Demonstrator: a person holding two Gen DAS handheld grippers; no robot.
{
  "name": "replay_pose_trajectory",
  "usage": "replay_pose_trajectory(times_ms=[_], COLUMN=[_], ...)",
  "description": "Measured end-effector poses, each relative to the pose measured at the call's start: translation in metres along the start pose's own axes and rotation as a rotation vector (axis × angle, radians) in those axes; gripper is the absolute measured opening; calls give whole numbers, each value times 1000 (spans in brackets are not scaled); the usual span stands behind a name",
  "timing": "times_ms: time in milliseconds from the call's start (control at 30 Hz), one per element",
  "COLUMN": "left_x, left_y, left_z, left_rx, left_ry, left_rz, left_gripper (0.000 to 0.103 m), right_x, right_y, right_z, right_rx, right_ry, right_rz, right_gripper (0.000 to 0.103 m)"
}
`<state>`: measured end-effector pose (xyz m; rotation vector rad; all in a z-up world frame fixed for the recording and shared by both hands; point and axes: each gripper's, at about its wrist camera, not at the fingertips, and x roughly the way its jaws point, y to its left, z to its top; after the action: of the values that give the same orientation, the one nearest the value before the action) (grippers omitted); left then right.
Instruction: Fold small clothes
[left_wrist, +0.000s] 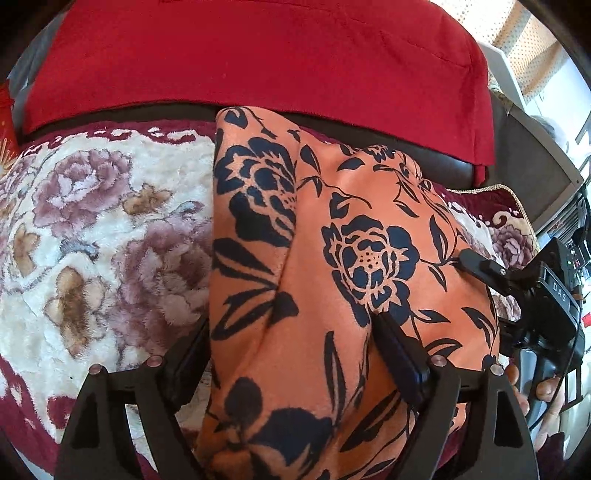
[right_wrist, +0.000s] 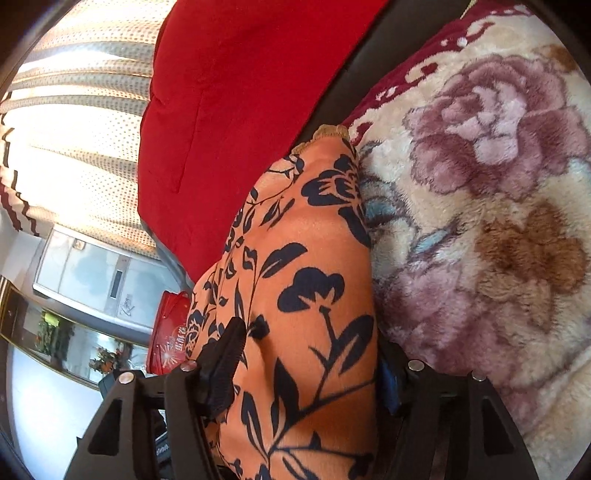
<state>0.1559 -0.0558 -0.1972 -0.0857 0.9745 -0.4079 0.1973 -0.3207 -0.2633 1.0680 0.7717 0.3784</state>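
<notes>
An orange garment with a dark blue flower print (left_wrist: 332, 221) lies folded in a long strip on a plush flowered blanket (left_wrist: 92, 221). My left gripper (left_wrist: 291, 332) straddles its near end with the jaws wide apart. One finger rests on top of the cloth, the other is half hidden under the strip's left edge, and neither pad presses it. In the right wrist view the same garment (right_wrist: 306, 240) runs between the fingers of my right gripper (right_wrist: 310, 343), which is open. Its left finger lies on the cloth and its right one is hidden behind the cloth's edge. One right gripper finger (left_wrist: 480, 264) shows at the garment's right edge.
A big red cushion (left_wrist: 258, 55) leans against a dark sofa back just behind the garment. A red box (right_wrist: 170, 332) stands off the blanket's end. A spotted curtain (right_wrist: 74, 110) and a bright window lie beyond. A person's hand (left_wrist: 524, 384) holds the right gripper's handle.
</notes>
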Motion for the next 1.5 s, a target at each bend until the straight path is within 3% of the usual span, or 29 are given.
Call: replay_pose_trajectory(times_ms=[300, 367, 467, 667, 800, 867, 933, 967, 1067, 1200, 1267, 1333, 1400, 1433, 1500], left_x=[6, 7, 6, -2, 3, 12, 24, 24, 6, -28, -37, -26, -6, 9, 28], left_y=[5, 5, -2, -23, -39, -44, -40, -37, -20, -8, -10, -10, -12, -15, -15], left_z=[3, 4, 5, 8, 9, 9, 13, 15, 24, 43, 62, 80, 93, 99, 98], left_rx=[-7, -8, 22, 75, 89, 113, 105, 93, 55, 53, 80, 89, 106, 131, 178], left_ry=[9, 10, 5, -18, 2, 31, 100, 108, 61, -33, -105, -98, -73, -66, -71], left_rz=[-11, -17, -13, -15, -62, -49, -19, -33, -28, -12, 62, 150, 173, 231, 337], left_gripper=[90, 90, 88, 84, 85, 86, 86, 86, 86, 86, 88, 88, 88, 88, 88], right_x=[17, 20, 18, -6, -28, -31, -20, -10, -21, -61, -77, -76, -69, -61, -45], right_y=[8, 15, 17, 57, 56, 45, 22, 2, -6, 18, 31, 49, 61, 65, 69], right_z=[-3, -7, -8, -16, -11, -4, 6, 11, 16, 18, 19, 19, 22, 23, 27], right_rx=[-71, -123, -123, -272, -267, -232, -146, -55, 26, -58, -117, -190, -243, -255, -268], right_ry=[-3, -13, -30, -119, -177, -191, -132, -64, -74, -231, -287, -291, -271, -244, -197], right_rz=[25, -7, 16, 22, 28, -27, -79, -120, -80, -140, -80, -59, -67, -64, -80], right_gripper=[68, 53, 40, 34, 34, 34, 38, 47, 54, 62, 62, 61, 51, 41, 39])
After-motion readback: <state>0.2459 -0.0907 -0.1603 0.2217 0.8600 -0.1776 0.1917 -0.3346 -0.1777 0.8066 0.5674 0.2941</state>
